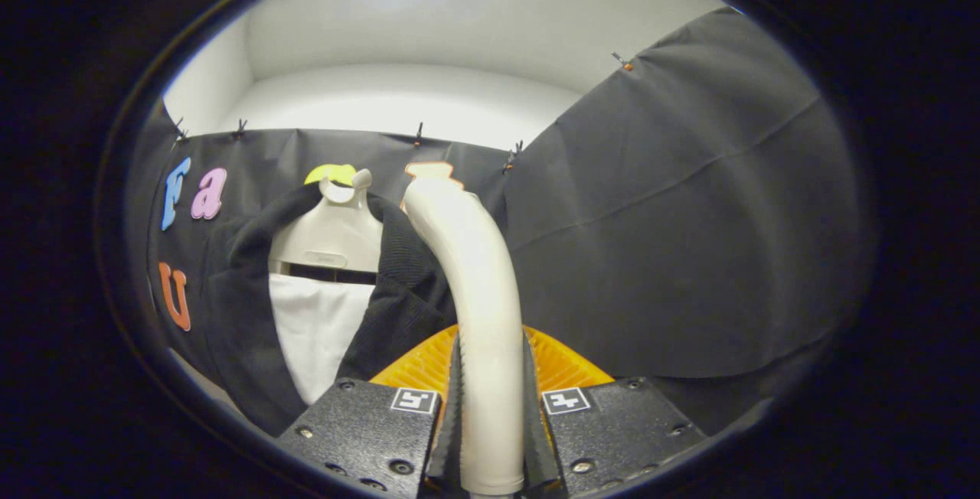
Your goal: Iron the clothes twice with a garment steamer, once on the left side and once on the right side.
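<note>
- The tool (491, 438) pinches the garment steamer (478, 308) by its pale handle, one finger pressed to each side.
- The steamer handle rises from between the fingers and curves over at the top, towards the clothes.
- A dark jacket (398, 292) over a white shirt (315, 331) hangs on a pale hanger (333, 235), beyond the fingers and beside the handle.
- Black cloth wall (674, 239) stands behind the clothes.

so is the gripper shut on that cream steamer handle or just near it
Shut on it: both fingers of the gripper press against the sides of the curved cream plastic steamer handle, which rises ahead toward the dark jacket.
</note>
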Action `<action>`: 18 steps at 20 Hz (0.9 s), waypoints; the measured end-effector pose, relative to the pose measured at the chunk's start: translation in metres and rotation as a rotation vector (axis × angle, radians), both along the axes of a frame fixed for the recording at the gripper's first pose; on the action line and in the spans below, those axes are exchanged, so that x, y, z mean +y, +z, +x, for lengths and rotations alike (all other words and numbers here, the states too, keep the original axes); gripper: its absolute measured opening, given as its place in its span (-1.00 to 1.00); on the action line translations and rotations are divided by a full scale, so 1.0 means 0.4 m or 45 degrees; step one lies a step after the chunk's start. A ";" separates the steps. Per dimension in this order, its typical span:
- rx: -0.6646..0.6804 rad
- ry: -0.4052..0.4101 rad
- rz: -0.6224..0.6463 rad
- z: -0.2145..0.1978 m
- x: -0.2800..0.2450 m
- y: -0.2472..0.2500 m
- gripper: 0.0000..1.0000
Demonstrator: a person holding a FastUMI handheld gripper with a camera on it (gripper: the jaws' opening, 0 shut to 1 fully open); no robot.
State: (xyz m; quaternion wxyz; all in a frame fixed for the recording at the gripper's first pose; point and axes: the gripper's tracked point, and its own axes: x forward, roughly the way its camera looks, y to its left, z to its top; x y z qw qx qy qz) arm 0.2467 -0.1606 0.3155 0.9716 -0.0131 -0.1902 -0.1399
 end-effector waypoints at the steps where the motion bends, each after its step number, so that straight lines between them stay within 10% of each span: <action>1: 0.016 0.000 -0.003 0.008 0.000 -0.009 -0.27; 18: 0.146 -0.058 -0.114 -0.041 -0.033 -0.200 -0.27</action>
